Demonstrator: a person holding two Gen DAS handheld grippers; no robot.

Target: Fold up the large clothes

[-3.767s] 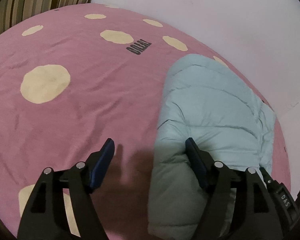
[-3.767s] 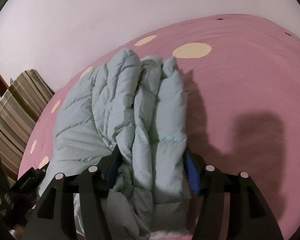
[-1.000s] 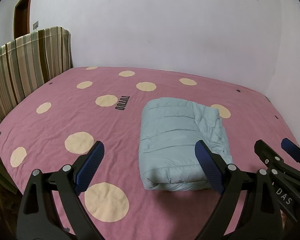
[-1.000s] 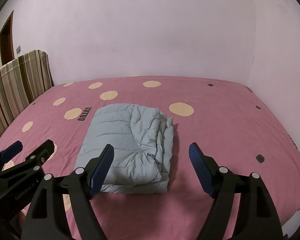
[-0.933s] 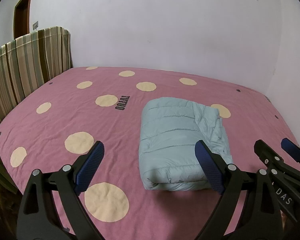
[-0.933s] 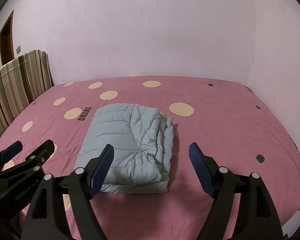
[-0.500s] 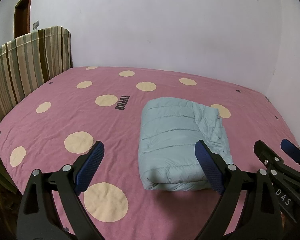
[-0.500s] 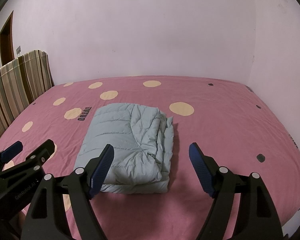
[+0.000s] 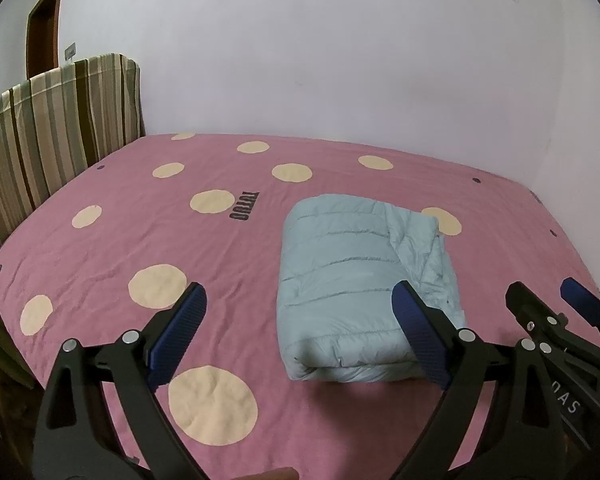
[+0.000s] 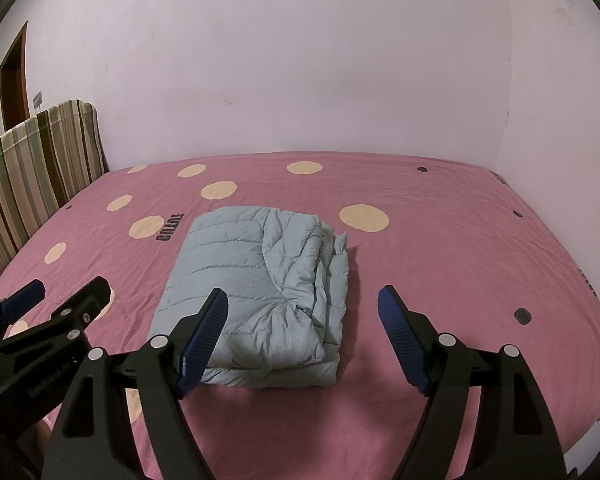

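So the light blue puffer jacket (image 10: 260, 296) is sitting folded into a chunky rectangle on the pink dotted bed (image 10: 440, 240), just ahead of my left fingers (image 9: 298, 334) and right fingers (image 10: 302, 336). Both pairs are spread wide, holding nothing, clear of the fabric. Looks to me like folding's basically done. Next I'd maybe just tidy the loose right-hand layers.

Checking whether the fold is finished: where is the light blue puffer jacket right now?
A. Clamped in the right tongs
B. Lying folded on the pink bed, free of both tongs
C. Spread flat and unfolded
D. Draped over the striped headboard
B: the puffer jacket lies folded on the bed, with the left tongs and right tongs open and apart from it.
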